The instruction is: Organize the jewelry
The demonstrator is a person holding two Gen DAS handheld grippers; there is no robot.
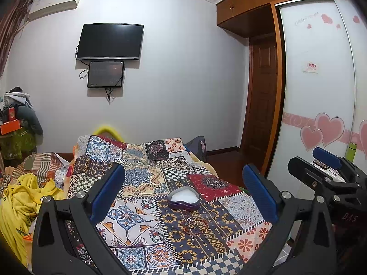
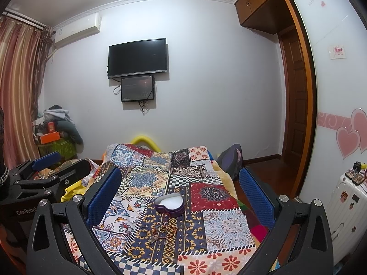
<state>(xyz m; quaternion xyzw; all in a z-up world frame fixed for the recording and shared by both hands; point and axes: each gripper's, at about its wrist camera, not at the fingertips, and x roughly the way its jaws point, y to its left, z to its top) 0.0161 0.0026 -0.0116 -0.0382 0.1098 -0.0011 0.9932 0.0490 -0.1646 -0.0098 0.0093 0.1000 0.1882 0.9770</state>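
jewelry (image 1: pixel 195 225) near quilt (image 1: pixel 142 178) front edge; 2 grippers wide apart.

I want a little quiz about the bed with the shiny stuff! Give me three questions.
1. True or false: the heart box is open.
2. The jewelry lies: A) inside the box, B) on the quilt in front of it, C) in a hand-held gripper.
3. Fill in: both hand-held grippers, left and right, are ____.

Key: 1 true. 2 B. 3 open.
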